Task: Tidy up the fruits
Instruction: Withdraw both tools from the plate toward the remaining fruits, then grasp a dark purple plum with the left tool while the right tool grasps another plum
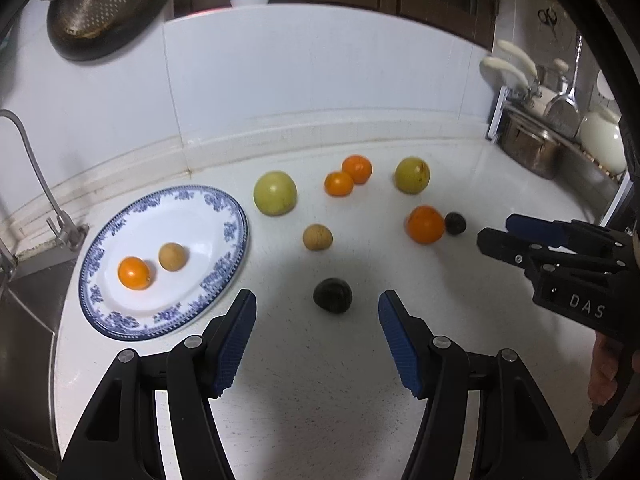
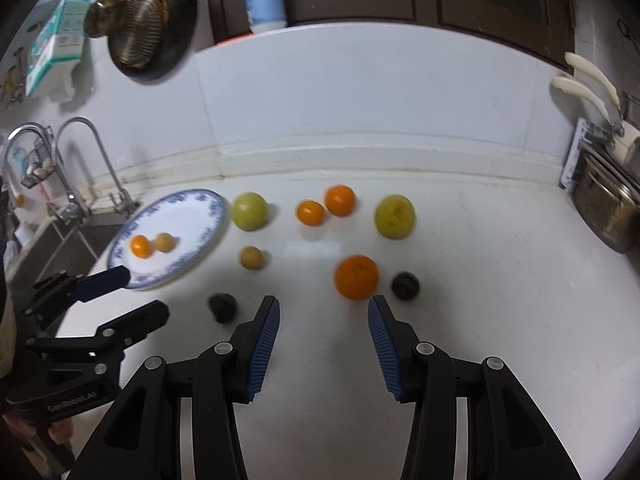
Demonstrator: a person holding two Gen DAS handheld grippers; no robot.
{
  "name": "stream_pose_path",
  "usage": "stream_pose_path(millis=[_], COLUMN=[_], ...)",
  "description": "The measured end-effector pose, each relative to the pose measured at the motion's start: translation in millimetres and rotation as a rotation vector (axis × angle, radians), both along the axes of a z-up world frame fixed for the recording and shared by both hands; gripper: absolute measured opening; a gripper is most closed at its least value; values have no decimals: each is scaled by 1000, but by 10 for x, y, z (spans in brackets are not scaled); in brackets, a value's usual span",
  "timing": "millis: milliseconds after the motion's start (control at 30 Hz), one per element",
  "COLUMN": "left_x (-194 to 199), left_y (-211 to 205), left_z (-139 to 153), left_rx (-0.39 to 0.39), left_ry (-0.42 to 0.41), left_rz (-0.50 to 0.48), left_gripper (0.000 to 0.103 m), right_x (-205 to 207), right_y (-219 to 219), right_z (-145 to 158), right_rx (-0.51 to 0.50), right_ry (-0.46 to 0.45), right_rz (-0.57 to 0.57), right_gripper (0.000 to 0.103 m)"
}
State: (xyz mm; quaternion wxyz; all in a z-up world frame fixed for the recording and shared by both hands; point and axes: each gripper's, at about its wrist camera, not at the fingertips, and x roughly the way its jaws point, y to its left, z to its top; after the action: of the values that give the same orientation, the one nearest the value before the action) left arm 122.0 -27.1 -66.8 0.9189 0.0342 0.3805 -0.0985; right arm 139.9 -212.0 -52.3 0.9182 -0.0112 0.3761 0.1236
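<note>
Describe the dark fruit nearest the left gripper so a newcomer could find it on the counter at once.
Start at the blue-and-white plate on the white counter beside the sink. Just off the plate's right edge, nearest the viewer, a small dark round fruit lies alone ahead of the open left gripper. Its twin, the other dark fruit, sits farther right, close beside a large orange.

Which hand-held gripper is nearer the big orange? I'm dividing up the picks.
Right. The right hand-held gripper is open just short of the big orange; the left hand-held gripper is farther off, facing a dark fruit.
</note>
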Motion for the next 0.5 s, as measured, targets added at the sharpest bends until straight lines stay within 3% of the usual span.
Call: stream_pose_path(millis=[500], left_x=[333], left_y=[-163], left_z=[-311], left_rx=[44], left_ry=[93], left_rz=[61], left_gripper=[62], right_x=[467], right_y=[-357], right_z=[-389], right_rx=[-58], right_ry=[91], right_rz=[-116], right_gripper=[47])
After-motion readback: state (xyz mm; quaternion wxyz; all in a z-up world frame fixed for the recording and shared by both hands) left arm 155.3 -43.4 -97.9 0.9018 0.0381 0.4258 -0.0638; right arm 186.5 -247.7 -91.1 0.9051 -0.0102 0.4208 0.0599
